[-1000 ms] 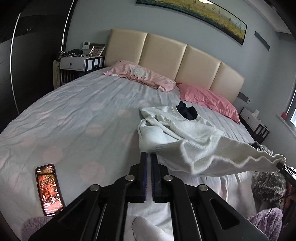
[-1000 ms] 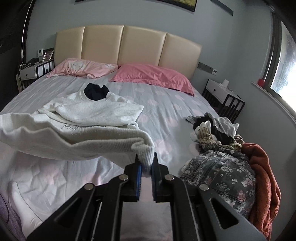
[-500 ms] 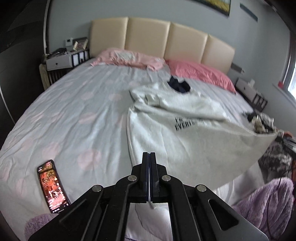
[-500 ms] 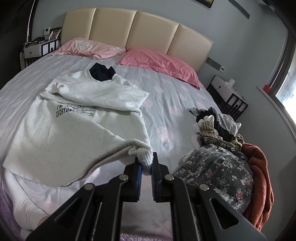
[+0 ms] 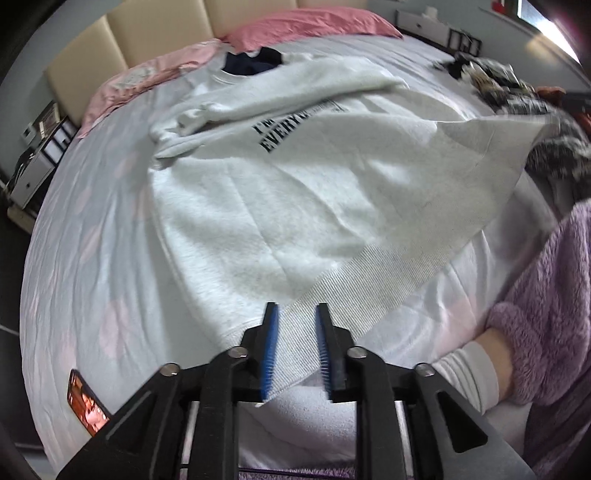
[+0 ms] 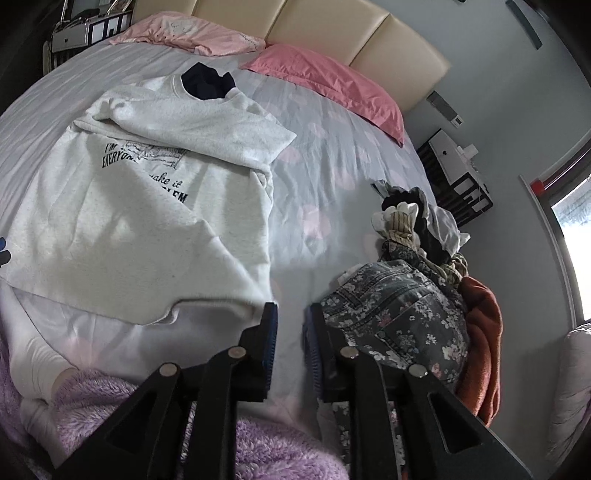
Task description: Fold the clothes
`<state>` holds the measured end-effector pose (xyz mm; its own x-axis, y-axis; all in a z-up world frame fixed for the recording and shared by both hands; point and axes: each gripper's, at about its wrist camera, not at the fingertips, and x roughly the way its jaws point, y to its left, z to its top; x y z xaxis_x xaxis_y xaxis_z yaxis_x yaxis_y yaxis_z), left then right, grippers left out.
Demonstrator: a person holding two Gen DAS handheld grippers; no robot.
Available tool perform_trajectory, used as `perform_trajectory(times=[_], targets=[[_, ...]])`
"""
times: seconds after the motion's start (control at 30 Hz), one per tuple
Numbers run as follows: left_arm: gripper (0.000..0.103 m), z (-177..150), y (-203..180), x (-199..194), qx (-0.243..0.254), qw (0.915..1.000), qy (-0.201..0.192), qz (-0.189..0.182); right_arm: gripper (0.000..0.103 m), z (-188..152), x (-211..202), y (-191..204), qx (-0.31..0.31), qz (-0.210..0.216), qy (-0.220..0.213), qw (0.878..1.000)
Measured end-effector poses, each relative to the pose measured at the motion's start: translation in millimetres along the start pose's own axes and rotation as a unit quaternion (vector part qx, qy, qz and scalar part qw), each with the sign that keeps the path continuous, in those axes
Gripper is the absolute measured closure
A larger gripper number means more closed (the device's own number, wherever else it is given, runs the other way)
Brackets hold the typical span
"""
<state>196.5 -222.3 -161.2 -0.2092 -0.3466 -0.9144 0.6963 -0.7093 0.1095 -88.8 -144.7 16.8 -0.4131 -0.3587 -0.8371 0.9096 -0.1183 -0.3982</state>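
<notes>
Sweatshirt [image 5: 280, 206]: laid on the bed [image 5: 92, 236], chest print up; neck toward the headboard [image 6: 332, 33], ribbed hem toward the person. A second ago the lower body was held stretched in the air; now it is spread flat.
Long axis: runs from hem to collar, up the bed toward the pillows.
Left tongs [image 5: 294, 347]: blue pads being opened; a corner of the ribbed hem is seen between them, no longer pinched.
Right tongs [image 6: 290, 339]: being opened; nothing is seen between the pads, and the other hem corner lies just beside them on the sheet.
Sleeves: gathered across the chest, below the collar.
Task meaning: the spreading step is judged complete; folding of the body is not yet begun.
Clothes pile [image 6: 413, 295]: left unfolded on the right of the bed.
</notes>
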Motion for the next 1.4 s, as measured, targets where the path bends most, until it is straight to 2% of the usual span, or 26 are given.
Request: perform_trajectory(times=[0.13, 0.27, 0.4, 0.53, 0.57, 0.63, 0.7, 0.93, 1.07, 1.17, 1.27, 1.37, 1.4], targets=[[0.068, 2, -3, 9, 0.018, 0.9996, 0.019, -0.013, 0.075, 6, 1, 11, -0.043, 0.023, 0.01, 0.999], [0.066, 2, -6, 13, 0.052, 0.9977, 0.036, -0.025, 0.073, 9, 17, 46, -0.126, 0.065, 0.041, 0.989], [0.056, 0, -2, 14, 0.083, 0.9944, 0.049, -0.045, 0.072, 1, 39, 85, -0.203, 0.115, 0.082, 0.969], [0.055, -2, -2, 17, 0.122, 0.9891, 0.064, -0.052, 0.072, -10, 54, 119, -0.271, 0.145, 0.104, 0.946], [0.053, -3, -5, 20, 0.13, 0.988, 0.069, -0.049, 0.071, -13, 59, 125, -0.282, 0.152, 0.109, 0.941], [0.039, -5, -11, 26, 0.145, 0.9857, 0.076, -0.041, 0.065, -15, 70, 135, -0.298, 0.159, 0.119, 0.934], [0.039, -6, -19, 33, 0.159, 0.9832, 0.084, -0.03, 0.058, -17, 81, 145, -0.311, 0.156, 0.124, 0.929], [0.039, -8, -40, 66, 0.173, 0.978, 0.113, 0.029, 0.056, -20, 110, 168, -0.346, 0.16, 0.128, 0.915], [0.039, -9, -44, 77, 0.174, 0.9767, 0.118, 0.044, 0.056, -22, 124, 172, -0.343, 0.169, 0.129, 0.915], [0.042, -7, -44, 82, 0.172, 0.9764, 0.123, 0.042, 0.055, -24, 129, 173, -0.341, 0.173, 0.127, 0.915], [0.056, -3, -39, 82, 0.157, 0.9796, 0.121, 0.032, 0.055, -25, 124, 172, -0.344, 0.177, 0.114, 0.915], [0.07, 3, -28, 80, 0.129, 0.9846, 0.117, 0.02, 0.055, -24, 114, 170, -0.332, 0.202, 0.094, 0.916], [0.078, 6, -24, 79, 0.116, 0.9866, 0.113, 0.016, 0.055, -24, 111, 170, -0.33, 0.208, 0.087, 0.917]])
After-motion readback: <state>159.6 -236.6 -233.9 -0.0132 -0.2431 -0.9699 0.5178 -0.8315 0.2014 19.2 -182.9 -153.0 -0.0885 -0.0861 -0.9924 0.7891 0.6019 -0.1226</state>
